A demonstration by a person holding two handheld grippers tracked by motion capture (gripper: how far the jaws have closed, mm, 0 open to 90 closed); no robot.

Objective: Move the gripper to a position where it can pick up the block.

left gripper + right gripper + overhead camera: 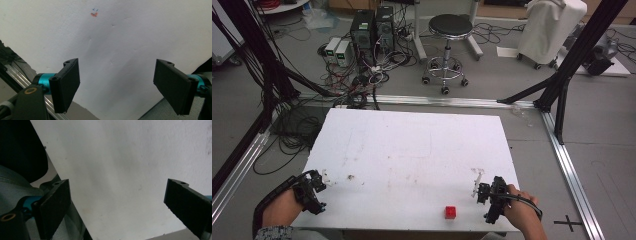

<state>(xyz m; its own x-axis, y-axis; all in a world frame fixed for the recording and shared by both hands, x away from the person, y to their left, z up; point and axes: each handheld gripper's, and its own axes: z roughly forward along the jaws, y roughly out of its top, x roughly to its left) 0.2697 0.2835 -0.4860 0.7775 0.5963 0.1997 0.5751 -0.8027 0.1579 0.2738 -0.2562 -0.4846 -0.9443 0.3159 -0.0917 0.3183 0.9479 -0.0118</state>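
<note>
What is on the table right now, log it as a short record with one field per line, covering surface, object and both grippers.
surface: white table, scuffed, with a small red and blue mark
object: red cube, near the front edge, touching nothing
left gripper: at the table's front left corner, jaws wide apart, nothing between them
right gripper: near the front right of the table, beyond and to the right of the cube, jaws wide apart, nothing between them
closer to cube: right gripper
behind the table: black stool, computer towers, loose cables
</note>
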